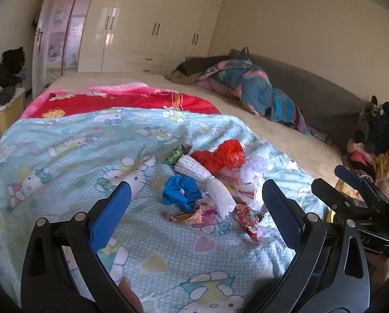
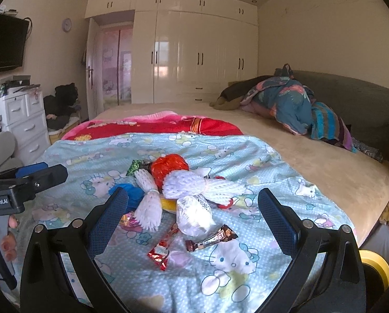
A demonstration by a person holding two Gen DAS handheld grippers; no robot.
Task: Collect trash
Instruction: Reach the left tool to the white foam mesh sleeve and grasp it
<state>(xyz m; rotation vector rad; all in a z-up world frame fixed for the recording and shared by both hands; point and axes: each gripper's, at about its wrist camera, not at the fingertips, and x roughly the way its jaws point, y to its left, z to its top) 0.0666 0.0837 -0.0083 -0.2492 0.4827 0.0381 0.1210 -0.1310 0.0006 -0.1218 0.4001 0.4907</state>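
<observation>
- Left wrist view shows the trash heaped at centre frame on the cartoon-print quilt (image 1: pixel 64 156): a red plastic bag (image 1: pixel 220 156), white foam fruit nets (image 1: pixel 207 180), a crumpled blue wrapper (image 1: pixel 181 193) and flat snack wrappers (image 1: pixel 192 215).
- Left gripper (image 1: pixel 194 206) hangs over the pile, jaws wide apart, holding nothing.
- Right gripper (image 2: pixel 192 216), lower centre of its own view, is likewise spread and empty, with a chocolate bar wrapper (image 2: pixel 212 238) just ahead.
- Everything looks feather-light, soft and crushable; nothing fragile.
- Foam nets should compress, so pinch them at the tied waist.
- Foil wrappers lie flat and slick on yielding bedding; take a raised, crinkled end, or the fingers may snag the quilt.
</observation>
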